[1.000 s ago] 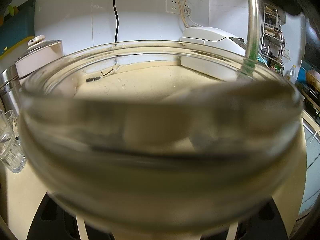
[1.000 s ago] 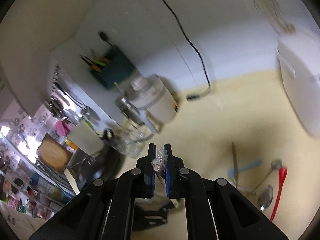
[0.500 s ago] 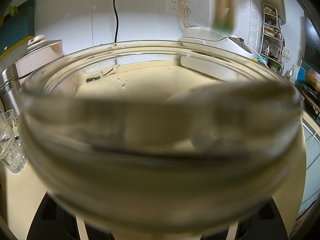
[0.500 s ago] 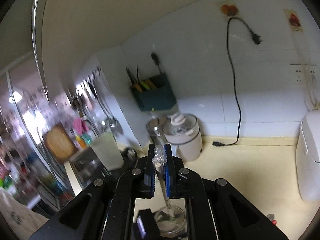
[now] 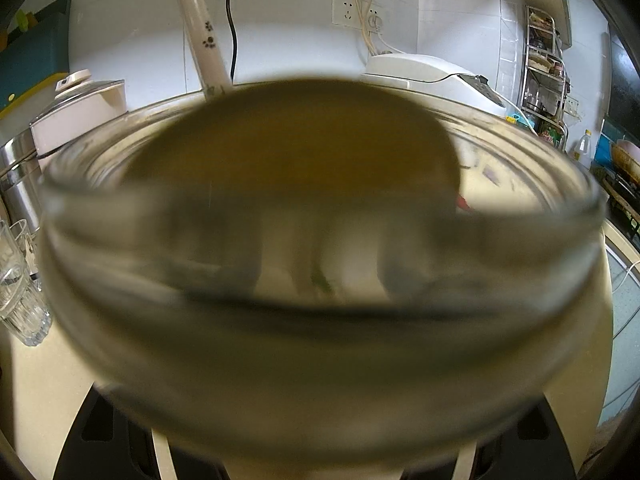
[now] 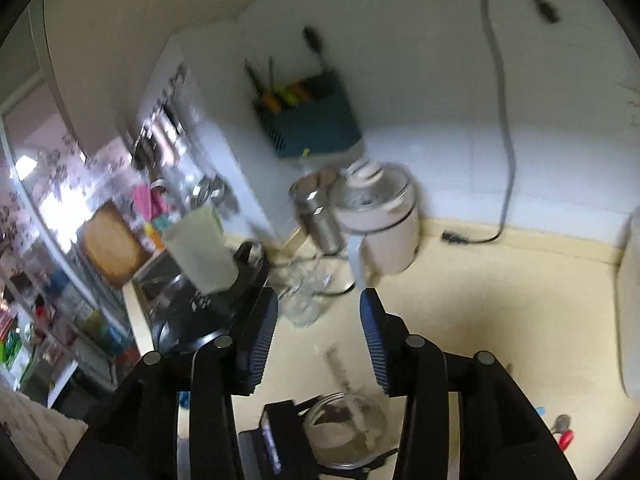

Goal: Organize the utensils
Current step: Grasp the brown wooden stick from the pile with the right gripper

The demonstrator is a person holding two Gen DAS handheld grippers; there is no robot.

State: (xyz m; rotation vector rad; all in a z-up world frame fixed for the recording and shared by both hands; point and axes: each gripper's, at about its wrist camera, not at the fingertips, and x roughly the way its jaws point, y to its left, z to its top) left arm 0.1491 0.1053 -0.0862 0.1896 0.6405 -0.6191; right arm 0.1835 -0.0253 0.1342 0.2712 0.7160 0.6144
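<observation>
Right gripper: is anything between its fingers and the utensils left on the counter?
Nothing visible blocks them. The right gripper is opening, empty, above the glass jar held by the left gripper. The remaining utensils lie on bare counter at lower right.

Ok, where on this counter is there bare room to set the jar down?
The widest bare counter lies between the white pot and the rice cooker at the right edge, on the near side of the black cable plug. Crowded: the drinking glasses and steel canister left of the pot, and the loose utensils at lower right.
</observation>
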